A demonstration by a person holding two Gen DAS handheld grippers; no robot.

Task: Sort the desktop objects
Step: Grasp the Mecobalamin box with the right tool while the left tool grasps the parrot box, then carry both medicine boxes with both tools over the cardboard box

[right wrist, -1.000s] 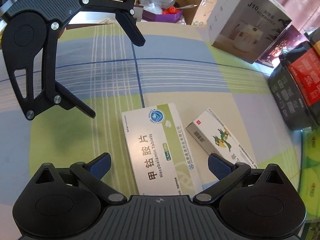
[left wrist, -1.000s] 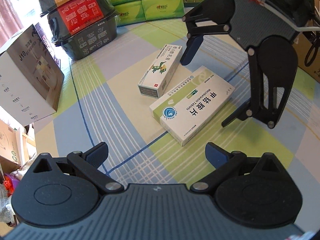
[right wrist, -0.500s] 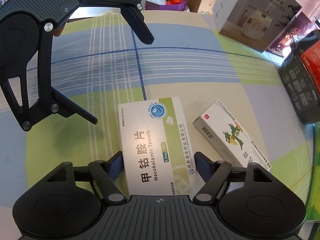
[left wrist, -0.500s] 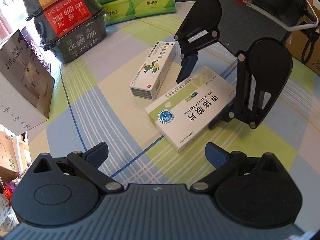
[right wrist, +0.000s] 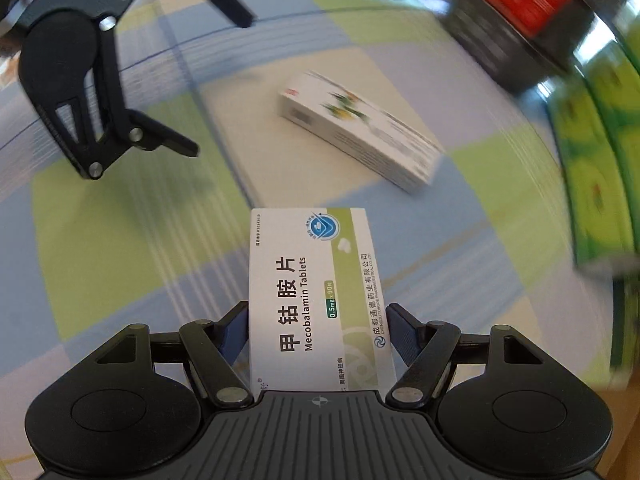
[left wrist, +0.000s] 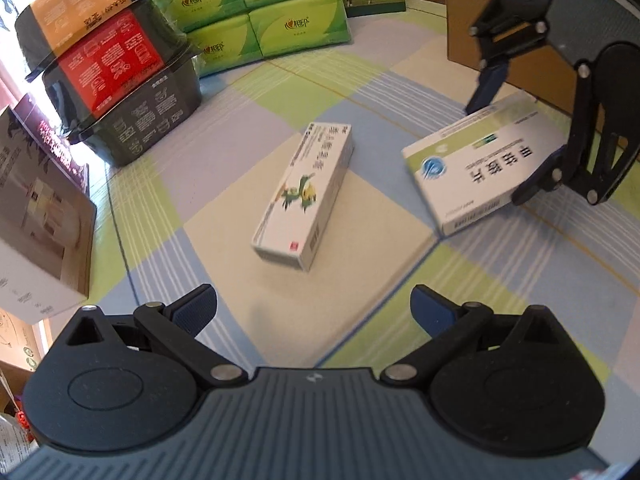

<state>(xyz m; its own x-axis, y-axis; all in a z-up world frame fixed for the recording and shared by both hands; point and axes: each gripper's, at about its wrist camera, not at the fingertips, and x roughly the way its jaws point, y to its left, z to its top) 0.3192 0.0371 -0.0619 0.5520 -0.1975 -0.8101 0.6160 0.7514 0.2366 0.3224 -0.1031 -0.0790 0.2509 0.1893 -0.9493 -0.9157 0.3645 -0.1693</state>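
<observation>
Left wrist view: left gripper [left wrist: 314, 308] fingers spread wide, empty, above checked surface [left wrist: 500, 280]; narrow carton [left wrist: 306, 192] lying flat ahead, light stiff card, best pinched across long sides.

Right wrist view: right gripper [right wrist: 318, 332] fingers clamped on tablet box [right wrist: 316, 292], lifted clear; thin walls likely crushable.

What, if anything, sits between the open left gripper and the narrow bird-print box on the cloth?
Nothing visible: only bare checked cloth lies between the left gripper and the bird-print box. The right gripper holds the Mecobalamin box off to the side.
</observation>
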